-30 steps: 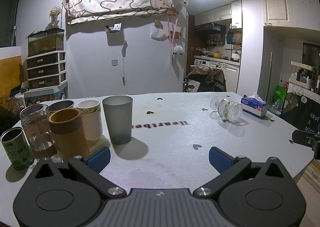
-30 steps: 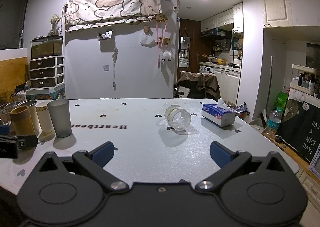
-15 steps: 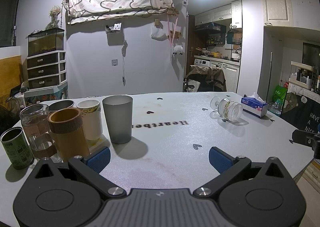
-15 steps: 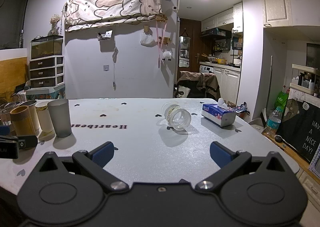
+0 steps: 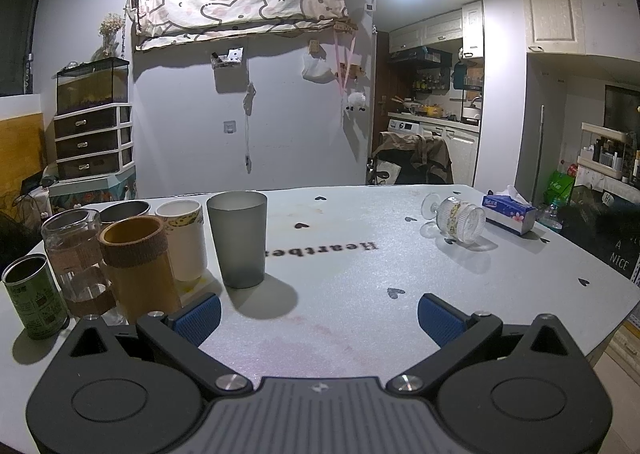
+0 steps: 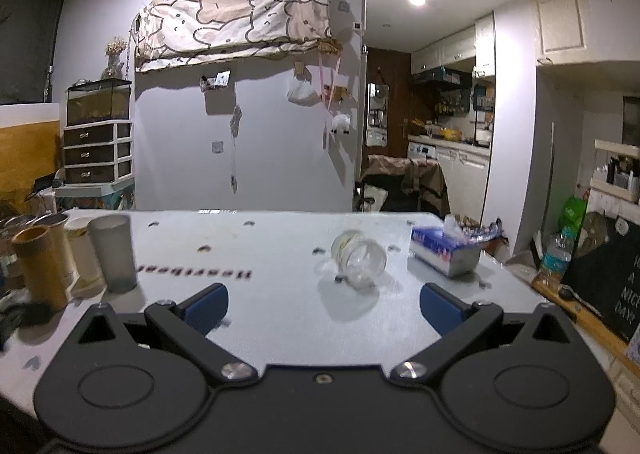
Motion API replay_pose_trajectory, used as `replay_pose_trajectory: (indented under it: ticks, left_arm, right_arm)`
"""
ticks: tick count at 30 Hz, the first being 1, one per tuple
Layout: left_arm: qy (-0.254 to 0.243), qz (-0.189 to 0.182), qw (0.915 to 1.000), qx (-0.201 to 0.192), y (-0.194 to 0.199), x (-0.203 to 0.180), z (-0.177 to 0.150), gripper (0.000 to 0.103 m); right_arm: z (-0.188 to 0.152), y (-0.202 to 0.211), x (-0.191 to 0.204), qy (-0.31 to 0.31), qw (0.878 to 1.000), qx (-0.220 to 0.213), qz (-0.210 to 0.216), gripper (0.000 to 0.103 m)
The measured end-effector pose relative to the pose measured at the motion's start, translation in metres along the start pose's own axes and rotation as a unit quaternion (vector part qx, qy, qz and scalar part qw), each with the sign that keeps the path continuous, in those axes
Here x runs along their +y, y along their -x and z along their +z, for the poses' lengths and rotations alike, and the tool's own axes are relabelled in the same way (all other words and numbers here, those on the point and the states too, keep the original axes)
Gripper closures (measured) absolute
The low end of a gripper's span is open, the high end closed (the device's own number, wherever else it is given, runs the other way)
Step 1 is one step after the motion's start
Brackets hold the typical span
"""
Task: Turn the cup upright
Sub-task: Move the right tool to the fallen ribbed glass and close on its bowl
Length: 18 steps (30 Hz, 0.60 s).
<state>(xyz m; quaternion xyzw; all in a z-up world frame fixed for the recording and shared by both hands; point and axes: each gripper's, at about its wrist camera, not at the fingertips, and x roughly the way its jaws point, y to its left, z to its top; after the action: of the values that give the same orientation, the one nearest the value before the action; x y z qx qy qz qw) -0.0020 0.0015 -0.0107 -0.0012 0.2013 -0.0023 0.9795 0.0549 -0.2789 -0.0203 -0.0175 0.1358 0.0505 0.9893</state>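
Glass cup point(image 6: 359, 262) lies on its side on the table point(image 6: 280, 254) beside the tissue box point(image 6: 444, 254), looming nearer the wide-open, empty right tongs point(image 6: 324, 304) than a second ago, the approach beginning, while the left tongs point(image 5: 318, 314) hang open, unmoved.

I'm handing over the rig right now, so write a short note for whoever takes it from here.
Left gripper: open, holding nothing, low over the table beside the standing cups.
Right gripper: open, holding nothing, pointed at the glass cup.
Glass cup: on its side, next to the tissue box, untouched.
Done: nothing.
Left: grasp the glass cup, probably with the right gripper, and stand it upright.
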Motion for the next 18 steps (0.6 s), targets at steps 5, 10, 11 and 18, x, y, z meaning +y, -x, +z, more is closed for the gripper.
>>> replay_pose_trajectory:
  ticks: [5, 10, 11, 18]
  left_arm:
    - [-0.002, 0.001, 1.0, -0.002, 0.002, 0.003, -0.004, 0.0]
    - [-0.001, 0.011, 0.9999, -0.008, 0.002, 0.009, -0.008, 0.0]
    - [0.001, 0.012, 0.9999, -0.01, 0.002, 0.011, -0.009, 0.0]
    - [0.014, 0.01, 0.9997, -0.017, 0.001, 0.024, -0.018, 0.0]
  right_arm:
    - [0.031, -0.056, -0.019, -0.006, 1.0, -0.006, -0.011, 0.0]
    - [0.056, -0.124, -0.035, -0.03, 0.999, -0.002, -0.024, 0.001]
    - [0.058, -0.138, -0.038, -0.039, 0.999, 0.003, -0.028, 0.001]
    - [0.058, -0.238, -0.045, -0.033, 0.998, 0.053, -0.029, 0.005]
